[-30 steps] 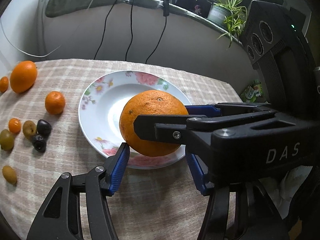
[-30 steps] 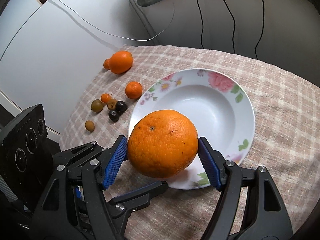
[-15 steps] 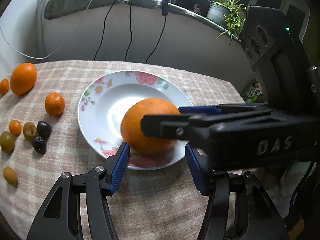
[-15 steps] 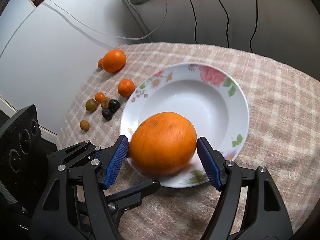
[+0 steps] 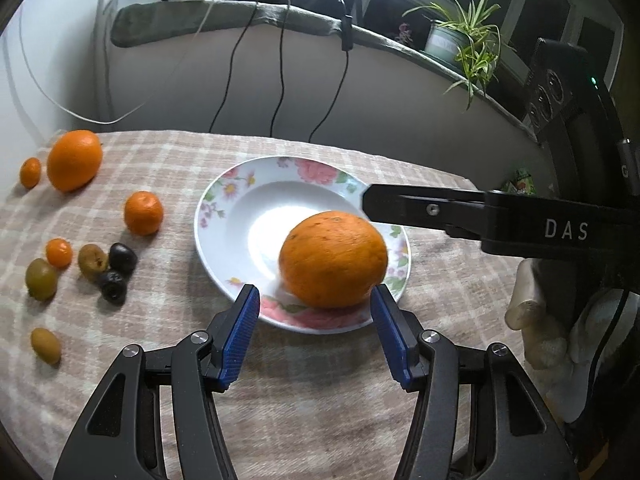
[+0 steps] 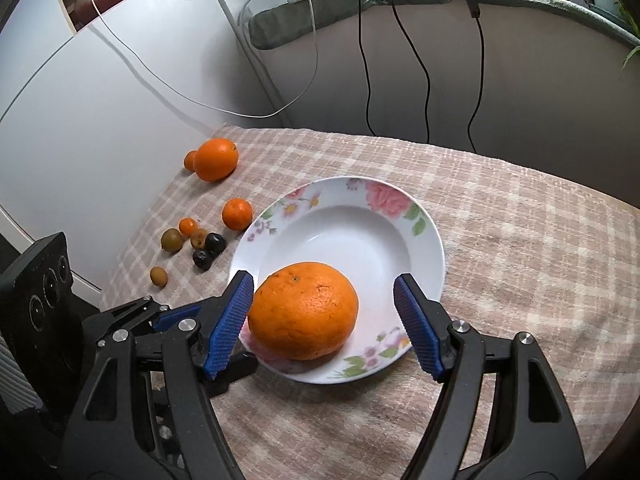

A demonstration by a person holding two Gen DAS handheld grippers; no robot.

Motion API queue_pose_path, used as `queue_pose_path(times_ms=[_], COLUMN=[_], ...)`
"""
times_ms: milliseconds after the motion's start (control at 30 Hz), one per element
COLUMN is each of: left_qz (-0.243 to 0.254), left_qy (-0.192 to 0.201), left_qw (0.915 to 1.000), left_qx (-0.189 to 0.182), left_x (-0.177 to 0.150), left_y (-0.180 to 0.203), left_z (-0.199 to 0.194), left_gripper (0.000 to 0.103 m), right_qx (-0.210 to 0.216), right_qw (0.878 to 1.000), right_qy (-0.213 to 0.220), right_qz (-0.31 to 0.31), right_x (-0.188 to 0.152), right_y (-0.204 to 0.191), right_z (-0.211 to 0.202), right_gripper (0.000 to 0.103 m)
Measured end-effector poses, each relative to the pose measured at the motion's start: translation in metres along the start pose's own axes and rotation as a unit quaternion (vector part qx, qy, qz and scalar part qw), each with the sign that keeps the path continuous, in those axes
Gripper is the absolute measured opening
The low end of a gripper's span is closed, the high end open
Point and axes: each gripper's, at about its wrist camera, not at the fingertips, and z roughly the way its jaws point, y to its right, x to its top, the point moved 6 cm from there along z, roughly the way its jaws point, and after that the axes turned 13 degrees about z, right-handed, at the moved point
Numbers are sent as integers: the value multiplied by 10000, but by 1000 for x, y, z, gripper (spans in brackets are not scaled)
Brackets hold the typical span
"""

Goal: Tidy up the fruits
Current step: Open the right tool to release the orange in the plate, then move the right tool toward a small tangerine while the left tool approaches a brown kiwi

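Plate (image 6: 424,236): we see bare checked cloth (image 6: 520,248) at right of frame, wall behind.
Left view only: spider plant (image 5: 468,44), upper right.
Big orange (image 6: 306,312): dimpled, lies on plate's near rim – frame centre.
Right gripper (image 6: 324,320): released, jaws apart around orange.
Left gripper (image 5: 316,336): open, empty.

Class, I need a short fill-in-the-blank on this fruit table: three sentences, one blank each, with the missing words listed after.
1. The big orange now lies on the flowered ____.
2. The right gripper is ____, with a gap between the orange and its right pad.
3. The two black fruits lie on the checked cloth, to the ____ of the plate in the left wrist view.

Missing words: plate; open; left
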Motion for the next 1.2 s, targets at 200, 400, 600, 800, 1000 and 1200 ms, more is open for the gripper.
queue_pose_path(times_ms=[200,400,600,800,1000,1200], left_qz=[-97,-163,-241,-383,-592,-827], left_qy=[97,176,170,152,158,184], left_qw=[9999,9996,9993,9982,9954,9910], left_qx=[55,111,215,436,731,1034], left_x=[-3,-5,-12,-26,-40,-52], left_y=[-9,-17,-27,-50,-78,-109], left_z=[-8,-14,-22,-34,-49,-64], left_gripper=[57,57,57,57,57,57], right_qx=[10,-16,-37,-52,-67,-31], right_qw=[10000,9998,9992,9979,9953,9930], right_qy=[79,189,320,410,327,157], right_qz=[-14,-83,-229,-508,-909,-1171], right_x=[-1,0,2,4,6,11], right_y=[-1,-5,-14,-26,-46,-66], right_z=[-4,-7,-9,-9,-1,14], right_gripper=[78,78,78,78,78,78])
